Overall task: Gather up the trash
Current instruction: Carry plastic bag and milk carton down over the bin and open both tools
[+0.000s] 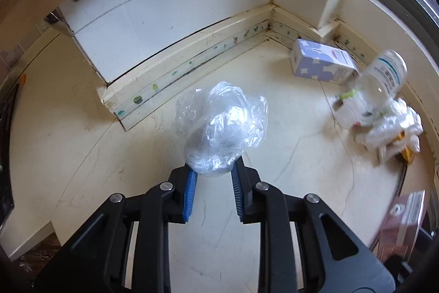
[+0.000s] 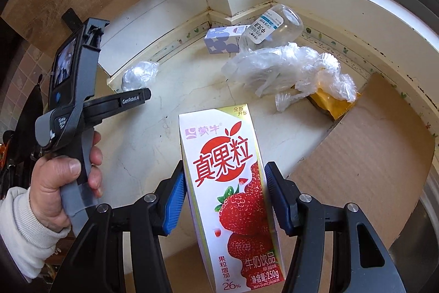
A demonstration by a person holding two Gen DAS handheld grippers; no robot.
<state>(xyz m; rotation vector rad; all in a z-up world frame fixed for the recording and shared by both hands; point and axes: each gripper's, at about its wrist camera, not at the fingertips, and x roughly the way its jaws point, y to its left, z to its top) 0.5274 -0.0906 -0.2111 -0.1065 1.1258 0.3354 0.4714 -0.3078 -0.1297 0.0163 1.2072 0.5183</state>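
Strawberry milk carton [image 2: 233, 197] reading "真果粒", "250g", clamped in right gripper [image 2: 225, 194] jaws

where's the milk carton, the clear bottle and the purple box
milk carton [image 2: 227, 183], right wrist view, on its printed front
clear bottle [image 2: 270, 28], right wrist view, on its label
purple box [image 1: 318, 61], left wrist view, on its long side

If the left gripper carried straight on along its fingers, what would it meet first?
The left gripper already has the crumpled clear plastic bag at its fingertips, so that comes first. Beyond it lies bare countertop, then the skirting strip; depth is uncertain.
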